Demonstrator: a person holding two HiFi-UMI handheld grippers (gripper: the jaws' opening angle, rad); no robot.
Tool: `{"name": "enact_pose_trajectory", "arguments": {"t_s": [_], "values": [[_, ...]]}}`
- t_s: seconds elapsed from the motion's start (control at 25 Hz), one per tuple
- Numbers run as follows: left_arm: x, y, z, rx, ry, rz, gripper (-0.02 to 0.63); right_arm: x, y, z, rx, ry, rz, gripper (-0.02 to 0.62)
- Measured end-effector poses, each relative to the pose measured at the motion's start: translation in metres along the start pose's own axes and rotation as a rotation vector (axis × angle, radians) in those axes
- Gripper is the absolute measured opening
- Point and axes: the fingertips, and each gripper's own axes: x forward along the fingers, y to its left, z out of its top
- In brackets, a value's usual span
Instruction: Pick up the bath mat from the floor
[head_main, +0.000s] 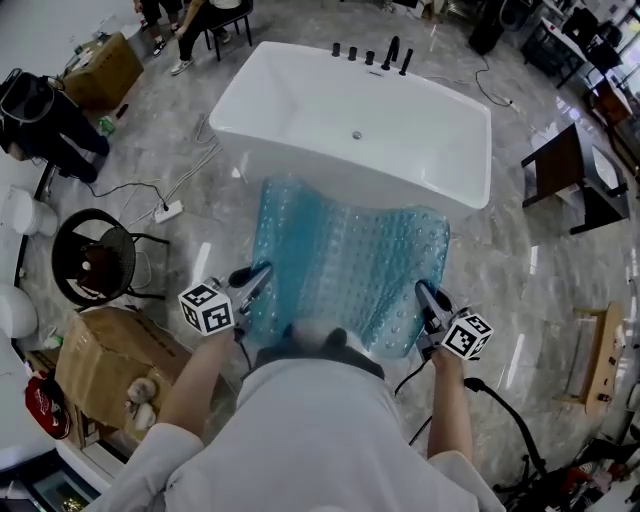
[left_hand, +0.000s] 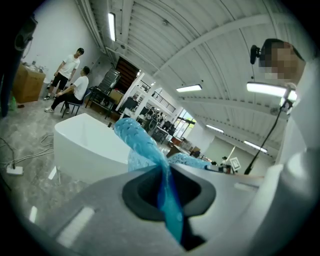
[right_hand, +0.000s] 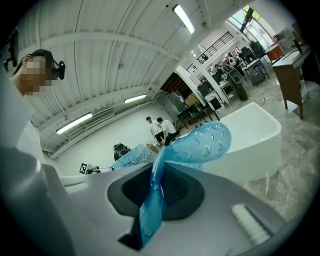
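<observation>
The bath mat (head_main: 340, 265) is translucent blue with rows of bubbles; it hangs lifted off the floor in front of the white bathtub (head_main: 300, 120). My left gripper (head_main: 262, 274) is shut on the mat's near left corner, and my right gripper (head_main: 424, 294) is shut on its near right corner. In the left gripper view the blue mat (left_hand: 167, 195) runs pinched between the jaws and curls upward. In the right gripper view the mat (right_hand: 152, 210) is clamped the same way, its free edge arching toward the tub (right_hand: 252, 132).
A cardboard box (head_main: 115, 365) and a round black stool (head_main: 95, 260) stand at my left. A power strip with cables (head_main: 168, 211) lies on the marble floor. A dark wooden chair (head_main: 575, 180) and a wooden stand (head_main: 595, 360) are to the right. People sit at the far end.
</observation>
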Motion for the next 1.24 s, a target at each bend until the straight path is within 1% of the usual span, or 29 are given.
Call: {"name": "enact_pose_trajectory", "arguments": {"t_s": [0.24, 0.4, 0.56, 0.8, 1.24], "values": [[-0.031, 0.004, 0.012, 0.009, -0.017, -0.025, 0.018, 0.009, 0.041, -0.015, 0.001, -0.07, -0.014, 0.038], [-0.043, 0.007, 0.012, 0.006, -0.026, -0.019, 0.018, 0.01, 0.056, -0.018, -0.013, -0.078, -0.016, 0.038], [-0.047, 0.005, 0.008, 0.004, -0.029, -0.016, 0.018, 0.008, 0.062, -0.021, -0.017, -0.079, -0.02, 0.038], [-0.049, 0.006, 0.012, 0.007, -0.029, -0.025, 0.018, 0.016, 0.068, -0.021, -0.026, -0.07, -0.029, 0.038], [-0.046, 0.003, 0.017, 0.014, -0.06, -0.034, 0.018, 0.014, 0.066, -0.018, -0.023, -0.094, -0.021, 0.038]]}}
